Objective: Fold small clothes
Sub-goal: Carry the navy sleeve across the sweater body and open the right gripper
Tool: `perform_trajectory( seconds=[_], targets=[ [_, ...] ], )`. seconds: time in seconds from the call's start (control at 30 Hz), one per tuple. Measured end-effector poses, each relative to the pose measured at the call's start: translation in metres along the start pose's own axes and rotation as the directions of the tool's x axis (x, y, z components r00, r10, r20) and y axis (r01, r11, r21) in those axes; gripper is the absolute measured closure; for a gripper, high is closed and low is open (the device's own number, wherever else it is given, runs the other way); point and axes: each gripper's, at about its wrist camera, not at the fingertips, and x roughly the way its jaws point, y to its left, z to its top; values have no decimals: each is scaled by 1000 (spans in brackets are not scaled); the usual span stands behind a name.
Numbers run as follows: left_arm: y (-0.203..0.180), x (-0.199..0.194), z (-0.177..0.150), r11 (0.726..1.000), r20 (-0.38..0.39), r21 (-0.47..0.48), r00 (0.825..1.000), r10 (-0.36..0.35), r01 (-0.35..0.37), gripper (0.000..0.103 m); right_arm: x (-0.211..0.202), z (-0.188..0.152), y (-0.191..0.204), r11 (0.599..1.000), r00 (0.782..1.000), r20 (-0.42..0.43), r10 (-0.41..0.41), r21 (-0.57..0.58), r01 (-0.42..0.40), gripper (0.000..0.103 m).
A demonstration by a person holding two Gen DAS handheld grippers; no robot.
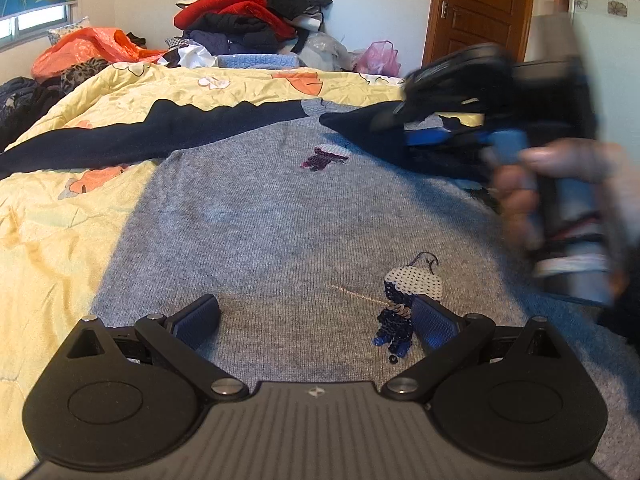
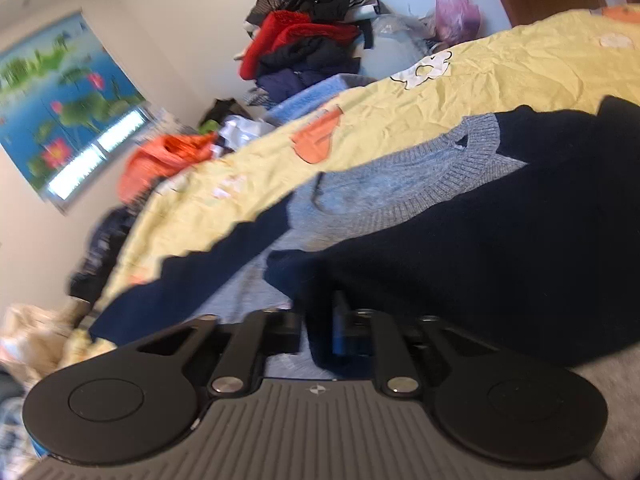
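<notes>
The left gripper [image 1: 316, 320] hovers with jaws spread wide over the grey sweater [image 1: 280, 220], a sequin patch [image 1: 404, 304] beside its right finger. The right gripper [image 2: 318, 330] is clamped on the navy sleeve [image 2: 480, 248], lifting it above the sweater's body. Beyond lie the yellow quilt [image 1: 200, 92] and a clothes pile [image 1: 248, 12].

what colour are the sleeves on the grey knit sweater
Dark navy sleeves on the grey knit sweater; clearest in the left wrist view.
</notes>
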Motion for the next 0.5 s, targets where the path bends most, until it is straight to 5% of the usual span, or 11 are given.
perform_trajectory(
  seconds=[0.1, 0.23, 0.37, 0.5],
  targets=[
    [2, -1, -1, 1000, 5, -7, 1000, -4, 4, 0, -38, -3, -14, 1000, 997, 79, 12, -13, -11, 32],
    [8, -3, 0, 998, 15, -52, 1000, -23, 23, 0, -61, -11, -60, 999, 994, 102, -39, 17, 38, 36],
    [12, -5, 24, 989, 27, -133, 997, -67, 70, 0, -80, -20, -97, 973, 980, 186, 68, 203, -106, 32],
    [26, 15, 76, 920, 27, -311, 970, -243, 239, 0, -76, -18, -107, 955, 971, 205, 124, 241, -173, 31]
  ],
)
